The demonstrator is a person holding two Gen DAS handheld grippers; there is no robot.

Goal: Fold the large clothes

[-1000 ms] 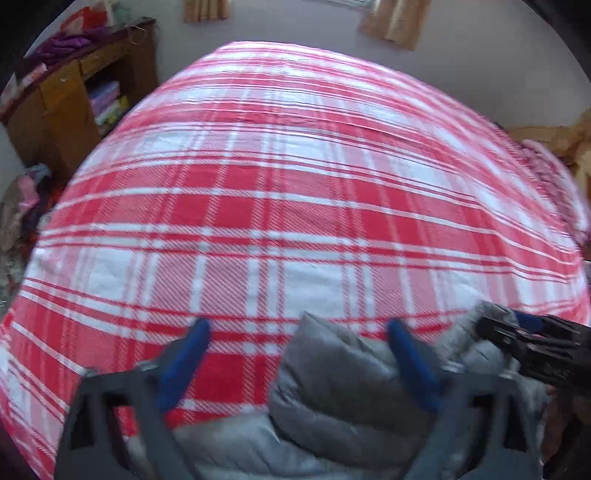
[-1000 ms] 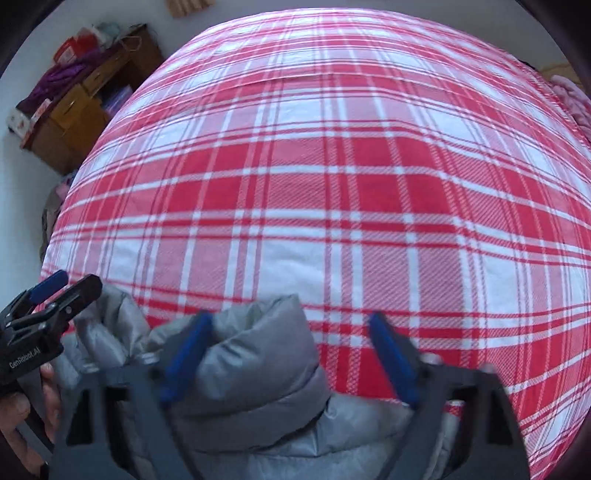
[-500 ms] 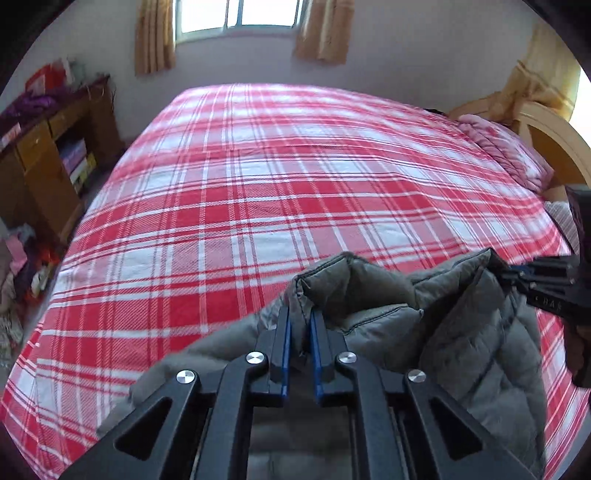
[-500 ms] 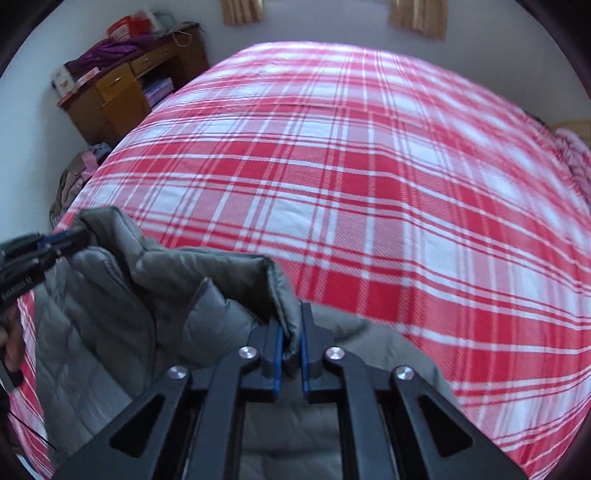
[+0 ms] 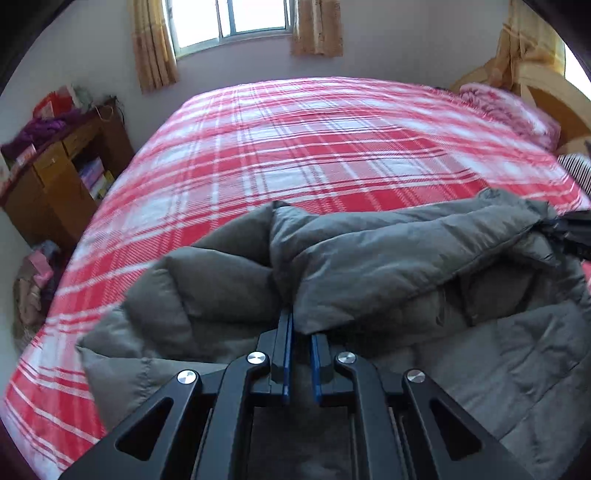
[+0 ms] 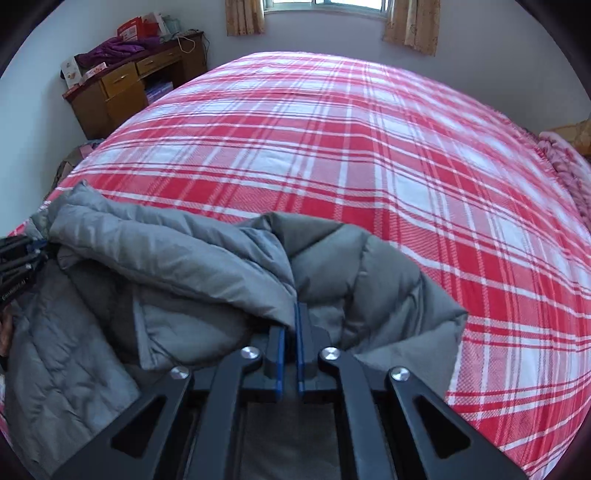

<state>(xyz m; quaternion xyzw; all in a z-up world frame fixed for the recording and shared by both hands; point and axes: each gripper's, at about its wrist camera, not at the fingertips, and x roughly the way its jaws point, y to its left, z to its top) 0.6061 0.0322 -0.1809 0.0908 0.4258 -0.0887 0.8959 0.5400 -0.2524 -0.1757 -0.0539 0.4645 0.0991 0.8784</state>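
A large grey padded jacket [image 5: 388,258] hangs stretched between my two grippers above the near edge of a bed; it also shows in the right wrist view [image 6: 166,266]. My left gripper [image 5: 298,325] is shut on a fold of the jacket's upper edge. My right gripper [image 6: 291,317] is shut on another fold of the same edge. The right gripper shows at the far right of the left wrist view [image 5: 570,230], and the left gripper at the far left of the right wrist view [image 6: 18,254]. The jacket's lower part is hidden below the grippers.
The bed [image 6: 369,147] has a red and white plaid cover. A wooden desk [image 6: 122,88] with clutter stands left of it. A pink pillow [image 5: 506,110] and wooden headboard [image 5: 554,96] are at the right. A curtained window [image 5: 236,22] is on the far wall.
A second ago both grippers were open over the jacket on the bed. They closed on its edge and have lifted it and drawn it wider apart.
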